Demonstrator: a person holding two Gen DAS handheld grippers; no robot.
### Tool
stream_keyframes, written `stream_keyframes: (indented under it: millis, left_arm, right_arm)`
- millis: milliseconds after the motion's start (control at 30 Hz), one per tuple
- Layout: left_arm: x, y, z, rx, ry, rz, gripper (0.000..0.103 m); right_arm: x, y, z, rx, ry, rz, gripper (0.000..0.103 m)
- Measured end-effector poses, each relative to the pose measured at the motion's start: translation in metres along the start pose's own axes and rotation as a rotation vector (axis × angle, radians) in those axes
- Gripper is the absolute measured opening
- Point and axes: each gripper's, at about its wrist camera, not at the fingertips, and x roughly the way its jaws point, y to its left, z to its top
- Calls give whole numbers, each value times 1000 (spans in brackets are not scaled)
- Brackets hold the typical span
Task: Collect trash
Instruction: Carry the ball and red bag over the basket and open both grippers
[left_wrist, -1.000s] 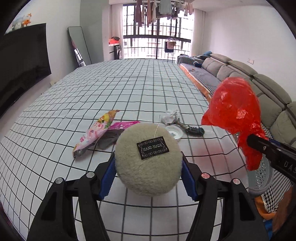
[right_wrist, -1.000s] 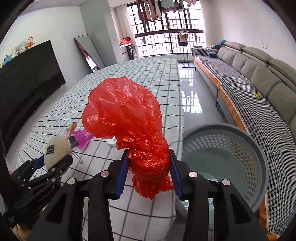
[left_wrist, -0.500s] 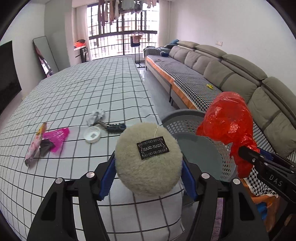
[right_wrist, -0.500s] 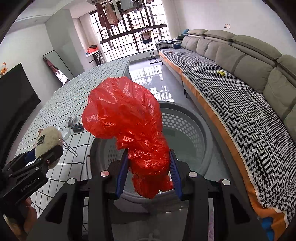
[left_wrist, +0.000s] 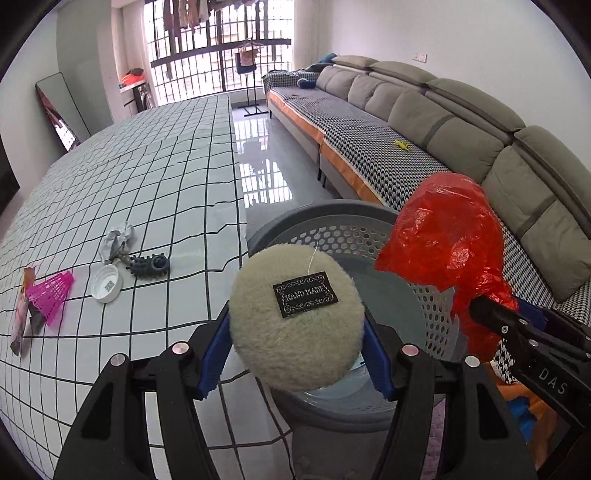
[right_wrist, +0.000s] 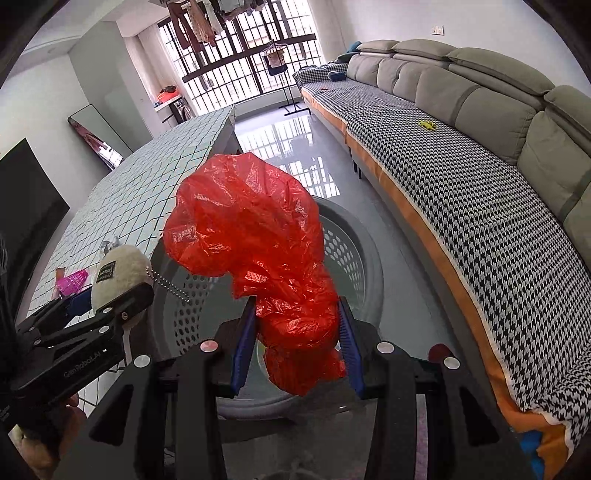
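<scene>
Two items are held above the grey perforated plastic basket (right_wrist: 354, 251) at frame centre, neither released. Left gripper (left_wrist: 295, 354): jaws clamped on the round beige plush pom-pom (left_wrist: 295, 325). Right gripper (right_wrist: 297, 343): jaws clamped on the crumpled red plastic bag (right_wrist: 251, 236). Remaining at left on the checked tablecloth (left_wrist: 166, 177): white bottle cap (left_wrist: 107, 283), pink plastic shuttlecock (left_wrist: 51, 295), crumpled grey foil (left_wrist: 118, 240), black ribbed ring (left_wrist: 149, 263).

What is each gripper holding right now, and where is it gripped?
The left gripper clamps the round beige fluffy puff across its lower sides. The right gripper pinches the crumpled red plastic bag at its bunched lower neck.
</scene>
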Motion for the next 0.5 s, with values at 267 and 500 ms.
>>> stream_keyframes:
  millis: [267,500]
  left_arm:
    - [19,1,6,-11,31,-17,62]
    - [21,-1,7,-5,27,-22,64]
  right_arm:
    - [12,8,10,-7,9,-7,41]
    - [17,4,12,-2,12,-5,42]
